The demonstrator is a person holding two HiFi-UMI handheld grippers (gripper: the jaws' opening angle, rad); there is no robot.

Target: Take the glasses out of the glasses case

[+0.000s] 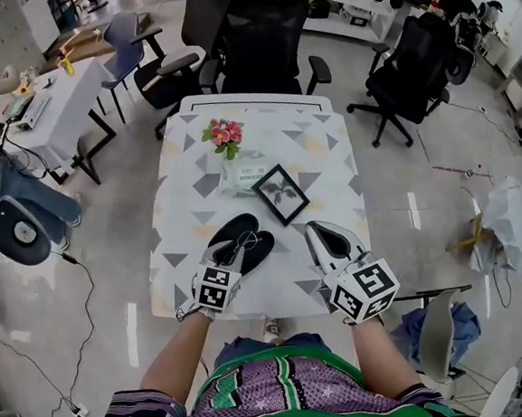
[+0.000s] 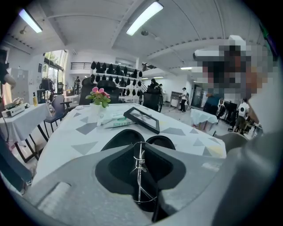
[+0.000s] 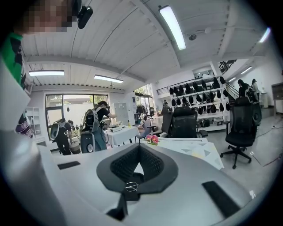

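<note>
An open black glasses case (image 1: 233,227) lies on the patterned tablecloth (image 1: 319,148) near the front edge. My left gripper (image 1: 232,249) reaches over its near half, shut on thin wire-framed glasses (image 1: 248,240). Seen from the left gripper view, the glasses (image 2: 139,176) stand upright between the dark pads, with the case (image 2: 125,136) just beyond my left gripper (image 2: 138,146). My right gripper (image 1: 316,230) rests to the right of the case, shut and holding nothing. In the right gripper view, that gripper (image 3: 139,147) shows its pads meeting at the tips.
A black picture frame (image 1: 281,193) lies behind the case, with a tissue pack (image 1: 240,175) and a small pot of pink flowers (image 1: 225,134) further back. Office chairs (image 1: 259,31) stand beyond the table's far edge. A white side table (image 1: 51,94) stands at the far left.
</note>
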